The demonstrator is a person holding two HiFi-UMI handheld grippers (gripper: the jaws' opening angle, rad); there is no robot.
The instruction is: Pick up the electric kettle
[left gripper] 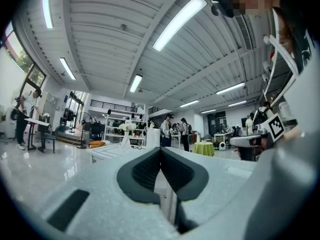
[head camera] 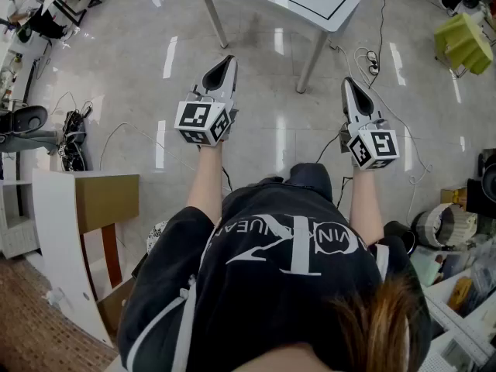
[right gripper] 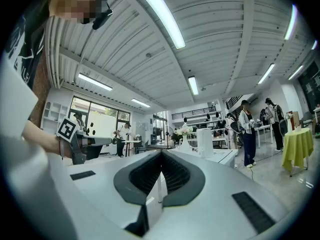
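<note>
A tall white electric kettle (right gripper: 204,142) stands on a white table (right gripper: 220,156) straight ahead; in the left gripper view the kettle (left gripper: 152,137) shows just above the jaw tips. My left gripper (head camera: 227,62) and right gripper (head camera: 349,84) are held side by side, level, over the floor short of the table (head camera: 333,10). Both are shut with nothing between the jaws: the left gripper (left gripper: 160,149) and the right gripper (right gripper: 161,153) each show their pads meeting at the tip. Neither touches the kettle.
A vase of white flowers (right gripper: 186,136) stands on the table beside the kettle. Cables (head camera: 364,60) trail over the glossy floor by the table leg (head camera: 312,56). A yellow-green draped table (head camera: 463,41) stands at right, a white shelf unit (head camera: 70,231) at left. People (right gripper: 247,131) stand beyond.
</note>
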